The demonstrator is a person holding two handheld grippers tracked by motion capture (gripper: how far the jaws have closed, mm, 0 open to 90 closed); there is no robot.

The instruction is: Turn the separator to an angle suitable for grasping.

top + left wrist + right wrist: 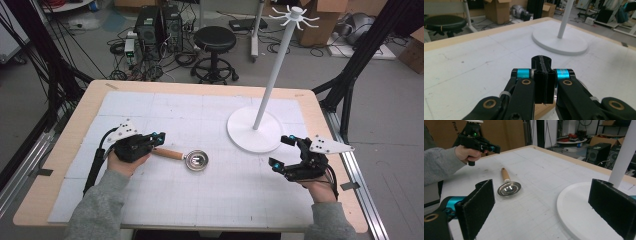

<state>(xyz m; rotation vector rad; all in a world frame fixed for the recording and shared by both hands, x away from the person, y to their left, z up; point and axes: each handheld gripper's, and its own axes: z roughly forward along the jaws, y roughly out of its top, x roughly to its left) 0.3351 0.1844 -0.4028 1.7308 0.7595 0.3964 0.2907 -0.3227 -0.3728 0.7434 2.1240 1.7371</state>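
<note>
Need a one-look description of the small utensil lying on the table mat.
Start at the white stand with its round base, at the mat's right. Left of it, mid-mat, lies a strainer: shiny metal bowl, wooden handle pointing toward the left gripper. It is the sole loose thing on the mat.

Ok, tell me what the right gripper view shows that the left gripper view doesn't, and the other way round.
Right gripper view: the whole metal ladle lying on the table, the left gripper in the person's hand above it, and the right gripper with its jaws wide open.
Left gripper view: its own jaws shut together, a sliver of the wooden handle beneath them, and a black stool.
Both: the white stand and the table.
</note>
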